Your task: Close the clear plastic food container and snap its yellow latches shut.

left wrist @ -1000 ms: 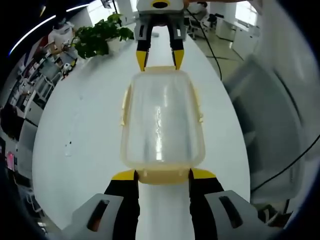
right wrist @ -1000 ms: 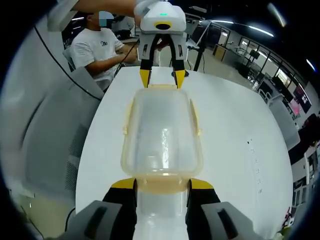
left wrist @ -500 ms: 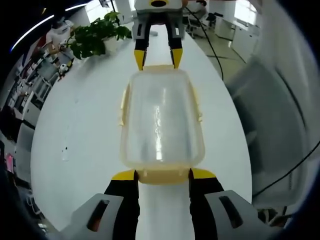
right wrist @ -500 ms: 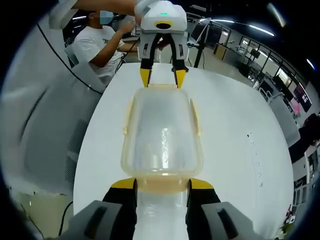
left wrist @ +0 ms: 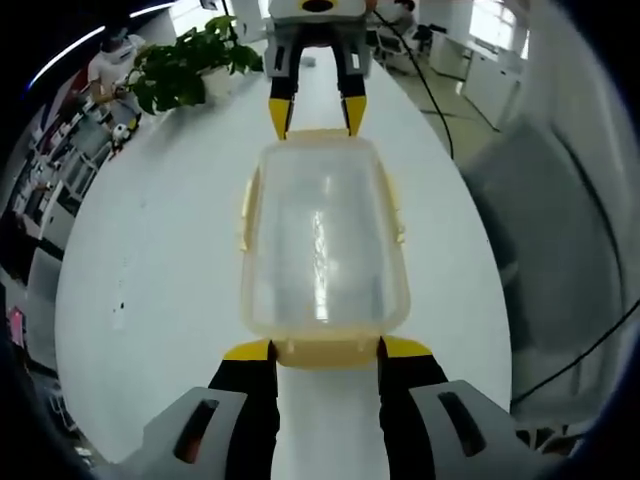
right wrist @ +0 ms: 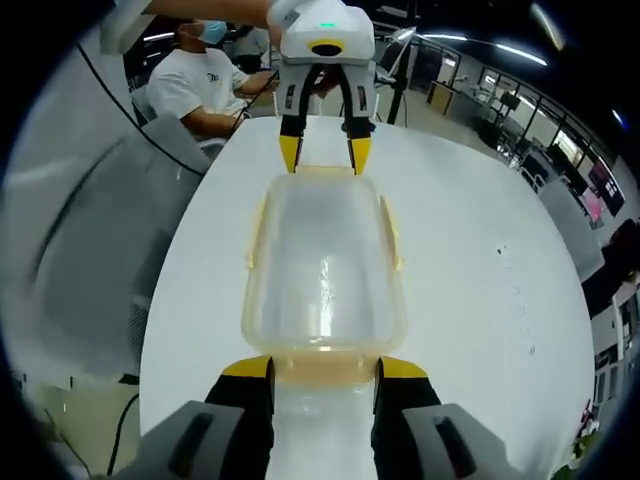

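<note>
The clear plastic food container (left wrist: pixel 322 240) with its lid on runs lengthwise between my two grippers. My left gripper (left wrist: pixel 325 350) is shut on the yellow end latch (left wrist: pixel 325 352) nearest it. At the far end, my right gripper (left wrist: pixel 318 122) holds the opposite latch. In the right gripper view the same container (right wrist: pixel 325 260) lies ahead, with my right gripper (right wrist: pixel 325 367) shut on its near yellow latch (right wrist: pixel 325 370) and my left gripper (right wrist: pixel 324 155) at the far end. Yellow side latches (left wrist: pixel 245 215) lie along the long edges.
Below the container is a long white table (left wrist: pixel 150 250). A potted plant (left wrist: pixel 185 70) stands at its far left. A grey chair (left wrist: pixel 560 250) sits beside the table. A seated person in a white shirt (right wrist: pixel 205 85) and another grey chair (right wrist: pixel 90 250) are at the other end.
The room behind has slid a little in both views while the container and both grippers keep the same places relative to each other. The grip looks the same.
</note>
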The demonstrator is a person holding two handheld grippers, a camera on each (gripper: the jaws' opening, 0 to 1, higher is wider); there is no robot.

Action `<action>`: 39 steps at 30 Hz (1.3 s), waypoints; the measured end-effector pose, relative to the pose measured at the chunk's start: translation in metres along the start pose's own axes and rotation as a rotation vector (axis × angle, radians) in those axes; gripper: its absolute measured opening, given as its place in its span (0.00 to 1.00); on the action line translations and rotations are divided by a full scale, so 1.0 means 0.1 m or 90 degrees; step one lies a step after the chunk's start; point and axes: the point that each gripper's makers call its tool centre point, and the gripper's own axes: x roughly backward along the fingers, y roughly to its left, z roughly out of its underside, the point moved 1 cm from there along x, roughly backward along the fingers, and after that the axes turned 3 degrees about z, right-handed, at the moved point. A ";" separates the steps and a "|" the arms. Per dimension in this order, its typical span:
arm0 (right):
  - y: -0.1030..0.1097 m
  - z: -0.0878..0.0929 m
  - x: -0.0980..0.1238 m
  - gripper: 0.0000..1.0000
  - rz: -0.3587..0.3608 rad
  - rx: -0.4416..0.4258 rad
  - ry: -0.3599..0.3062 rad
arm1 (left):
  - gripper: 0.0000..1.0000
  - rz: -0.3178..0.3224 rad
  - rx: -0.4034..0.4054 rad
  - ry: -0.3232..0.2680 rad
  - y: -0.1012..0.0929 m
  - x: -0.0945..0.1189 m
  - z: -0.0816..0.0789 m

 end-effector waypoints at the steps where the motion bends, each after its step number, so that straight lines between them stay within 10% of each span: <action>1: 0.00 0.03 -0.01 0.36 -0.001 -0.003 0.001 | 0.36 0.001 0.000 0.000 0.01 -0.02 -0.01; 39: -0.04 0.46 -0.02 0.36 -0.010 0.001 0.031 | 0.36 0.012 0.009 -0.009 0.06 -0.39 -0.22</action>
